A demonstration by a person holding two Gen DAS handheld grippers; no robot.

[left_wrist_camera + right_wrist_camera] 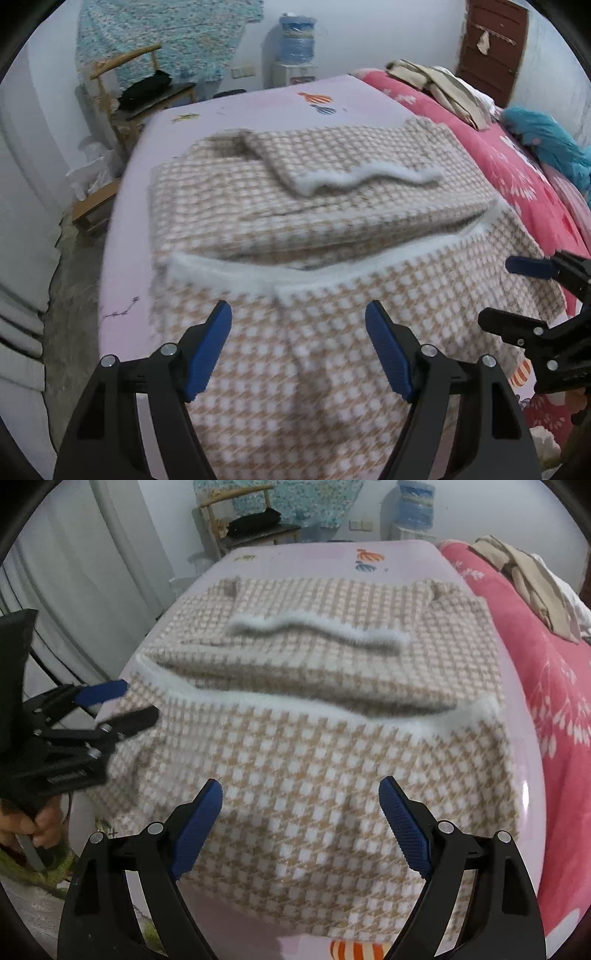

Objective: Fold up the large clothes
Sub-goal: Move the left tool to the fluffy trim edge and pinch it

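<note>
1. The checked beige-and-white garment (295, 206) lies partly folded on the lilac bed sheet (258, 107), white fuzzy trim showing along its folded edges
2. Its near part drapes toward the bed's front edge; bare sheet lies beyond it, a pink quilt (554, 672) beside it
3. The left gripper (298, 347) and right gripper (300, 819) both hover wide apart over the cloth, gripping nothing

garment (332, 369) on bed (258, 107), folded part (314, 192) lying over its far half | quilt (517, 166) right of garment | loose clothes (443, 88) on quilt, far right | chair (147, 92) beyond bed, left | water dispenser (297, 48) behind bed
</note>
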